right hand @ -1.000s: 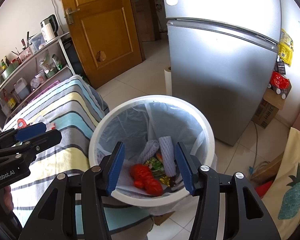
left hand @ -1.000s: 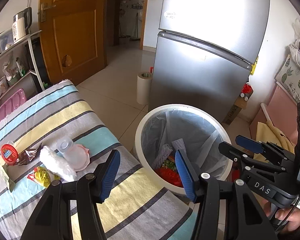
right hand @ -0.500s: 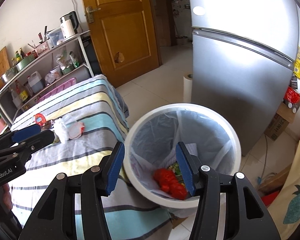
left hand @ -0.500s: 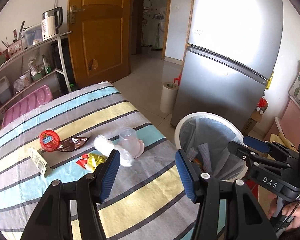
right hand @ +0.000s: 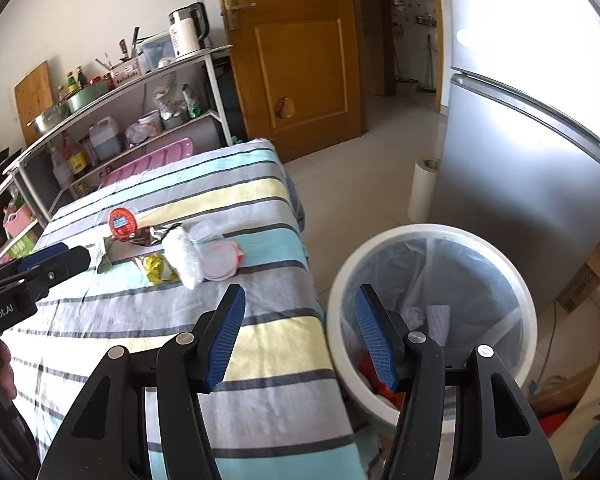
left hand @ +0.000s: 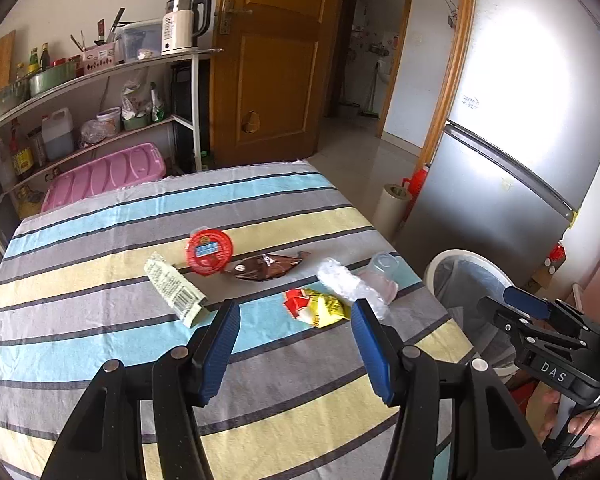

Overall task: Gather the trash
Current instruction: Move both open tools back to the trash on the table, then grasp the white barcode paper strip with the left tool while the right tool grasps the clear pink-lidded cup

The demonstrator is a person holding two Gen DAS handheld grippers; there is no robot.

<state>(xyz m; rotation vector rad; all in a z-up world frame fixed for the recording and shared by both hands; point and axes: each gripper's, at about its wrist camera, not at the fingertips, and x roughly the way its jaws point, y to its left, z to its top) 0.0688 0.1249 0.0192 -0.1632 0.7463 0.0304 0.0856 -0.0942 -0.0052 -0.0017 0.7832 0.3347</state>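
Trash lies on the striped tablecloth: a red round lid, a green-white wrapper, a brown wrapper, a red-yellow wrapper, a white foam net and a clear plastic cup. My left gripper is open and empty, just short of the red-yellow wrapper. The white bin with a clear liner stands by the table's right end and holds trash. My right gripper is open and empty above the table edge next to the bin.
A silver fridge stands behind the bin, with a paper roll on the floor. A metal shelf rack with a kettle and bottles and a pink lid lie beyond the table. A wooden door is at the back.
Both grippers have swung left, away from the bin and toward the table. The left view now faces the trash on the cloth. Both stay open and empty.
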